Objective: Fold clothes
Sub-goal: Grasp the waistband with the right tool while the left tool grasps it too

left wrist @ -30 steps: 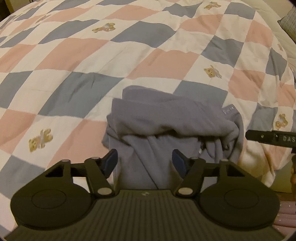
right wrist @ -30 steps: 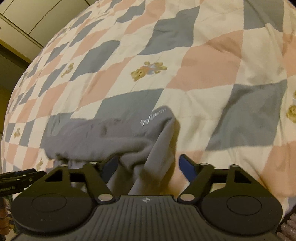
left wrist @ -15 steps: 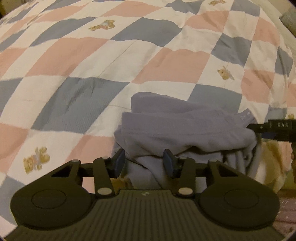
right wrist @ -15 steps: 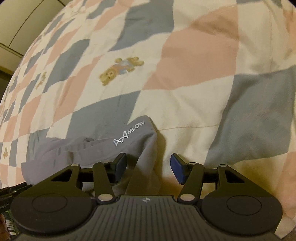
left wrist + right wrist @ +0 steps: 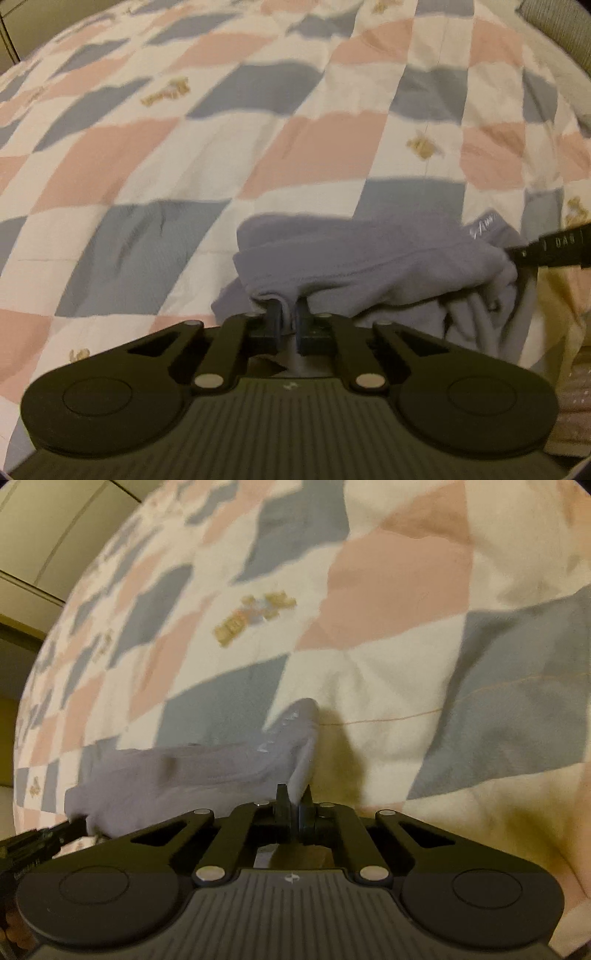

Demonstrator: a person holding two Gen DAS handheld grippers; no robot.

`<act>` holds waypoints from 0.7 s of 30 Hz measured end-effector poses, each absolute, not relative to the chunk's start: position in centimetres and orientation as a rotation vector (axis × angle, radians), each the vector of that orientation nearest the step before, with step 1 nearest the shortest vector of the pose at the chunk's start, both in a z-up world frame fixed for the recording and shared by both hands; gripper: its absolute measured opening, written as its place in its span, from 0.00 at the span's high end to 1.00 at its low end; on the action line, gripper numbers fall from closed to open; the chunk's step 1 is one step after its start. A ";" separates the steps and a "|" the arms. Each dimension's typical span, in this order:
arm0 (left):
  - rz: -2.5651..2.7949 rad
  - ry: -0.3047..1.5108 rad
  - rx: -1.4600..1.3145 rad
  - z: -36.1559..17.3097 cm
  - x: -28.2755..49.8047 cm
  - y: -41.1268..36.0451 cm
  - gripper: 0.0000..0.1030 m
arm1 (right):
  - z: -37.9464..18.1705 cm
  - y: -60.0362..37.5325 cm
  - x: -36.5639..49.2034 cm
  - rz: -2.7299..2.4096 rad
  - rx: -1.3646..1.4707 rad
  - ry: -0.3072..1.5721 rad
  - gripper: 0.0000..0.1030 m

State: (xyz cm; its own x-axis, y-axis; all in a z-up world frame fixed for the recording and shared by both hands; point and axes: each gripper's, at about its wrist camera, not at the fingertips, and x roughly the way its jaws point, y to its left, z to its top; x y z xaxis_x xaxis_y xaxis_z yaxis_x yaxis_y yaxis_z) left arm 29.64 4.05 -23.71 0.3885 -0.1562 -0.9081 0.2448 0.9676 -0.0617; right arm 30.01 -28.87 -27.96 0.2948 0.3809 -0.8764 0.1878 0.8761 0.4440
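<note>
A lavender-grey garment (image 5: 369, 258) lies bunched at the near edge of the bed, partly hanging over it. My left gripper (image 5: 286, 314) is shut on its left end, cloth pinched between the blue pads. In the right wrist view the same garment (image 5: 192, 771) stretches to the left, a small white logo near its right corner. My right gripper (image 5: 295, 805) is shut on that right corner. The right gripper's tip (image 5: 550, 247) shows at the left wrist view's right edge, and the left gripper's tip (image 5: 40, 842) at the right wrist view's left edge.
The bed is covered by a quilt (image 5: 184, 155) of pink, blue-grey and white diamonds with small teddy bears. A grey pillow corner (image 5: 554, 22) lies at the far right. Pale cupboard panels (image 5: 48, 528) stand beyond the bed's far left.
Both grippers went from open around the garment's near edge to shut on it, each pinching a corner. Both views now sit closer to the bed and show motion blur.
</note>
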 end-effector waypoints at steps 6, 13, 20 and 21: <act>-0.280 0.987 0.066 -17.9 27.5 4.5 0.97 | -20.9 -30.0 25.4 0.143 0.531 1.056 0.96; -0.337 0.746 0.076 -9.6 24.5 4.4 0.97 | -10.1 -30.4 19.1 0.136 0.520 0.732 0.96; -0.319 0.475 0.046 0.7 20.5 7.1 0.97 | 0.8 -28.1 14.4 0.239 0.455 0.430 0.96; -0.307 0.432 0.043 2.3 19.9 7.6 0.97 | 2.4 -27.5 14.0 0.264 0.444 0.383 0.96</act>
State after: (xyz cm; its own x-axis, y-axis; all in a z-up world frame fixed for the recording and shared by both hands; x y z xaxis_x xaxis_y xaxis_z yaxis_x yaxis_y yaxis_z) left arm 19.90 7.58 2.34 0.8628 -0.2840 -0.4183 0.3021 0.9530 -0.0240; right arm 13.95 -27.54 2.40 0.8955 0.3283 -0.3005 -0.1639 0.8710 0.4632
